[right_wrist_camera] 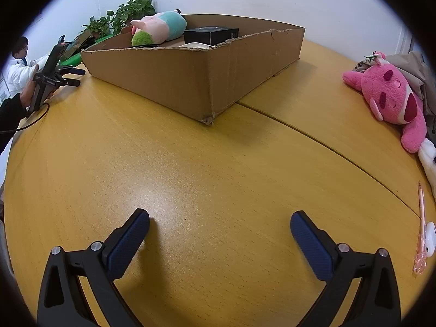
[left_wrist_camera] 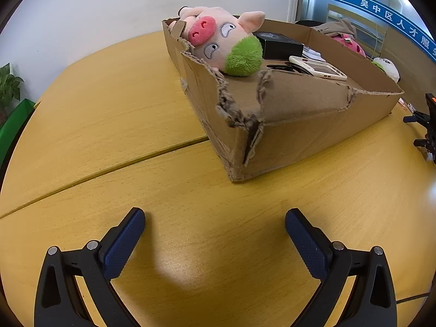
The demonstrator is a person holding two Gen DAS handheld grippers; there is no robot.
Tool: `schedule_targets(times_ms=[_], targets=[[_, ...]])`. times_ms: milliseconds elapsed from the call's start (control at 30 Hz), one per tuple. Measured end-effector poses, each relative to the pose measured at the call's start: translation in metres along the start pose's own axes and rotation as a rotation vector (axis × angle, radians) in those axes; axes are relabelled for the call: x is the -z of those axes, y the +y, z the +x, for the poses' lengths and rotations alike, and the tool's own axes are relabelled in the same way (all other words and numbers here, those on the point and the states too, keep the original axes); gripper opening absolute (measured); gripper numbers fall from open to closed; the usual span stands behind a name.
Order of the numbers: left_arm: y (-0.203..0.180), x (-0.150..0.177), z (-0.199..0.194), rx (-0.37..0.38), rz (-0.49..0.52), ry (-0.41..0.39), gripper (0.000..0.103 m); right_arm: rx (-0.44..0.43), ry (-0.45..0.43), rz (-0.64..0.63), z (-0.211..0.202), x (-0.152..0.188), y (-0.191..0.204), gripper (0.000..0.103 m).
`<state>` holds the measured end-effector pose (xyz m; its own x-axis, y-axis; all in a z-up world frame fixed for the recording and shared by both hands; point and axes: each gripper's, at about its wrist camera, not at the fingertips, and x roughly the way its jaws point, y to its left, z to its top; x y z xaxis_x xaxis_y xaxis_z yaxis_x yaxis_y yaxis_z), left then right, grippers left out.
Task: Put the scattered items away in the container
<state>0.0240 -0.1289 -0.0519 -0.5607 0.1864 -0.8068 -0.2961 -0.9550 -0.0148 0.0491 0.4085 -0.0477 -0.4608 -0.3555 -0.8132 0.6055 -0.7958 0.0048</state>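
Left wrist view: the left gripper (left_wrist_camera: 215, 227) hangs spread and empty over bare worktop (left_wrist_camera: 109, 114), the cardboard box (left_wrist_camera: 299, 125) ahead-right.

Right wrist view: the right gripper (right_wrist_camera: 220, 229), likewise spread and empty, is nearer the pink plush (right_wrist_camera: 392, 100) lying far right, long axis running towards the camera; a pink pen (right_wrist_camera: 421, 226) lies closer.

- I see yellow woodgrain table (right_wrist_camera: 218, 163)
- brown cardboard box (right_wrist_camera: 190, 81)
- pig plush (left_wrist_camera: 226, 43) pale pink, red snout, green tuft; teal body on my right cam
- black box (left_wrist_camera: 280, 45)
- pink plush (right_wrist_camera: 395, 100), magenta patches
- pink pen (right_wrist_camera: 421, 226)
- my gripper pads (left_wrist_camera: 124, 245) dark blue, textured
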Motion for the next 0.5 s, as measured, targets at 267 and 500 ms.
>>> schedule_targets(times_ms=[267, 500], targets=[[-0.0015, -0.0006, -0.0016, -0.005, 0.003, 0.000, 0.103, 0.002, -0.001, -0.002, -0.0009, -0.0006, 0.0010, 0.103], [-0.0016, -0.0004, -0.0015, -0.005, 0.003, 0.000, 0.103, 0.003, -0.001, -0.002, -0.0009, -0.0007, 0.0016, 0.103]])
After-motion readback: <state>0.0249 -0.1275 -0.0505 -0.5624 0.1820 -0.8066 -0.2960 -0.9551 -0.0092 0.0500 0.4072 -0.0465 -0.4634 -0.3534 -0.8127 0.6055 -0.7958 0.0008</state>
